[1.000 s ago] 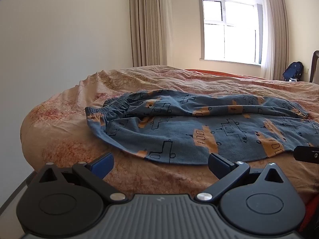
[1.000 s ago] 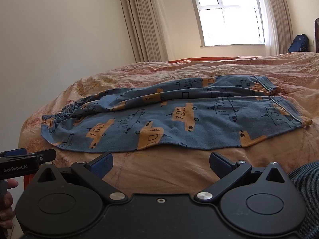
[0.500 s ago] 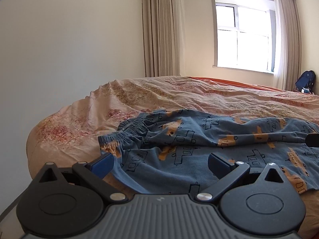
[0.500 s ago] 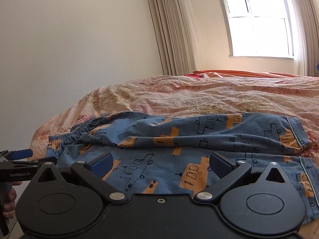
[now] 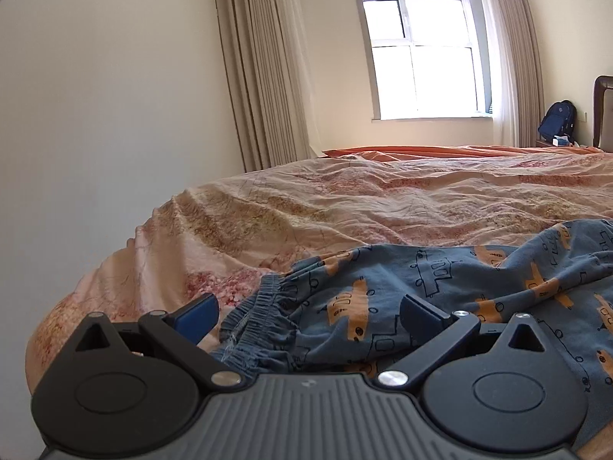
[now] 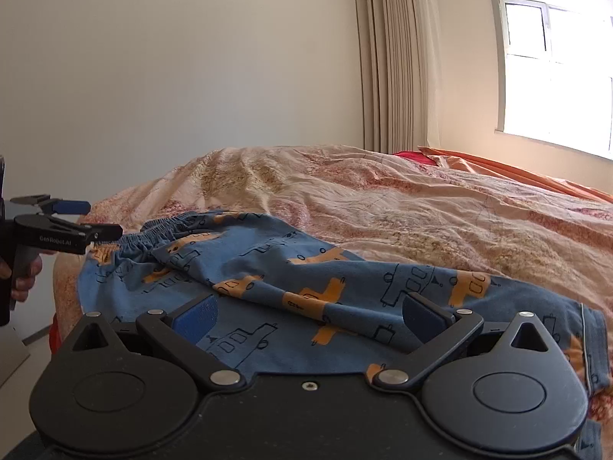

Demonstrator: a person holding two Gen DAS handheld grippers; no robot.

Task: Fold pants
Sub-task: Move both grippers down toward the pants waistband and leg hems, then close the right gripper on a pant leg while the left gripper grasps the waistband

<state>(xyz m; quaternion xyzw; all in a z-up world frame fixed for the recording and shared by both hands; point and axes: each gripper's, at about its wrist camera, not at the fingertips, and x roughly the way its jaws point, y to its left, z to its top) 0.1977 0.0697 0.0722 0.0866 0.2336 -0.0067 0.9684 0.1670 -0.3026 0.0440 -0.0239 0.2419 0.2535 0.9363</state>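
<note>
Blue pants (image 5: pixel 440 299) with orange and outlined vehicle prints lie spread on the bed, waistband to the left. My left gripper (image 5: pixel 306 312) is open, low over the gathered elastic waistband (image 5: pixel 260 306), which lies between its fingers. My right gripper (image 6: pixel 310 312) is open over the lower leg part of the pants (image 6: pixel 291 268), near the hem (image 6: pixel 592 345) at right. The left gripper also shows in the right wrist view (image 6: pixel 82 224), side-on at the waistband edge.
The bed (image 5: pixel 383 207) has a wrinkled peach floral cover and an orange sheet (image 5: pixel 421 151) at the far side. A wall is at left, curtains (image 5: pixel 264 76) and a window behind. A blue backpack (image 5: pixel 557 120) sits at far right.
Both grippers have moved forward and down to the pants. The left one has reached the waistband; the right one now hangs over the leg end. Both stay open.
</note>
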